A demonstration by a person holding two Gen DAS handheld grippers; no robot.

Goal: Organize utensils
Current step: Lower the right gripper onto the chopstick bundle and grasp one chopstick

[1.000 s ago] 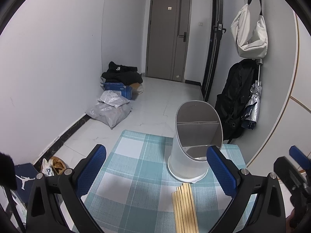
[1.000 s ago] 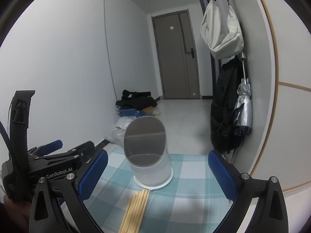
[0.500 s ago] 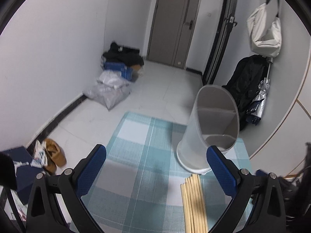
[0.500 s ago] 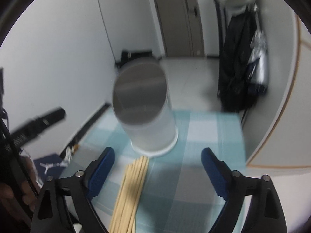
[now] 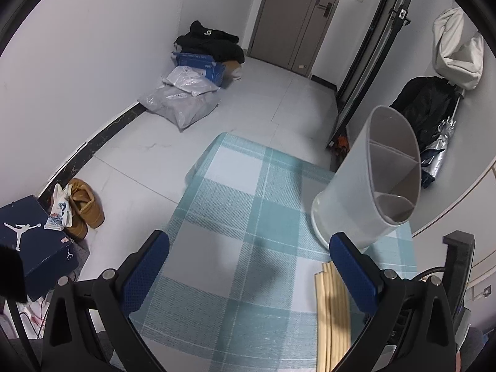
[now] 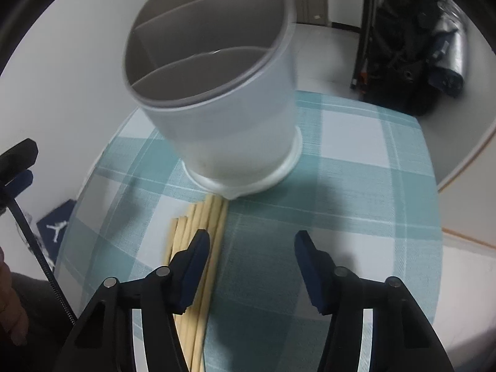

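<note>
Now the right gripper [image 6: 251, 266] hangs low over the checked table [image 6: 372, 186], far closer to the bundle of wooden chopsticks [image 6: 198, 226] than a second ago, when its view took in mostly the door and the wall. Its jaws have just been closing from their widest stance to about half, yet nothing is between them: they stand released over bare cloth, the left blue pad over the right edge of the bundle and the rest of the sticks lying outside it to the left. The chopsticks lie flat on the table, their far tips touching or just short of the base of the white utensil holder [image 6: 217, 99], which stands upright with its divided compartments empty as far as can be seen.

The left gripper [image 5: 248, 263] has also dipped towards the table since a second ago; its jaws are spread wide and hold nothing, with the chopsticks [image 5: 331, 310] partly hidden behind its right finger and the utensil holder [image 5: 365, 192] just beyond.

Judging from this, the pick-up is only beginning. No stick is lifted and none is in the holder, and the right gripper would likely need to shift left to straddle the bundle before clenching
</note>
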